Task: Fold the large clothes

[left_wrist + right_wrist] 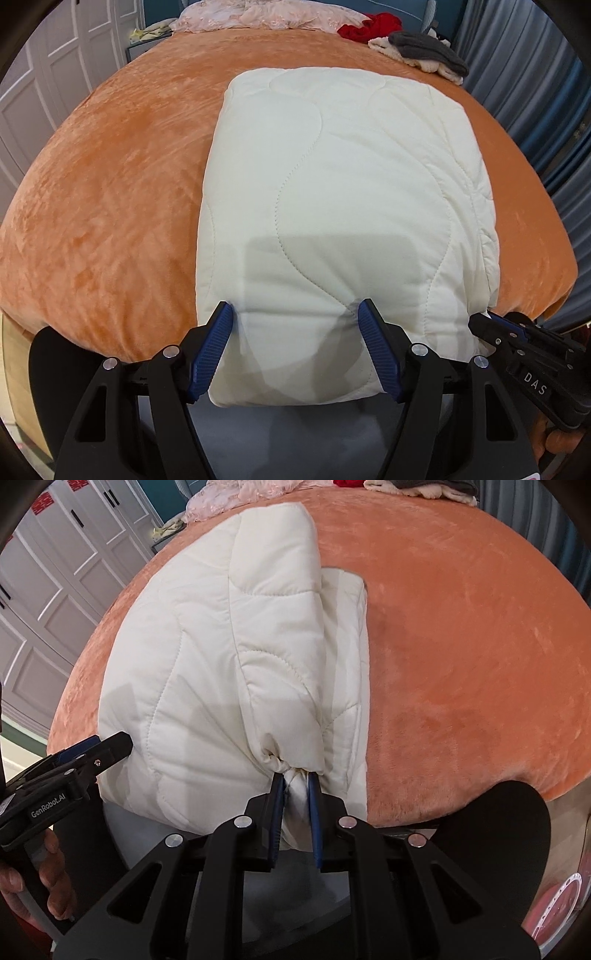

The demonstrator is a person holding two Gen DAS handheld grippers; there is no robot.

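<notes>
We've got the folded cream quilted blanket (347, 206) lying on the orange plush bedspread (110, 206), near edge overhanging. Our left gripper (295, 332) is spread wide w/ nothing gripped, fingers either side of the edge, maybe touching. Right gripper (295, 797) pinches a bunched corner tight.

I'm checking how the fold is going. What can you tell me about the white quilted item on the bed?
The cream quilted comforter looks soft and padded, with wavy stitch lines. It lies folded into a thick rectangle on the orange plush bedspread, its near end hanging over the bed's edge. The right gripper is shut on a bunched corner of that end. The left gripper is open, its fingers straddling the near edge. Stacked layers show along its right side.
</notes>
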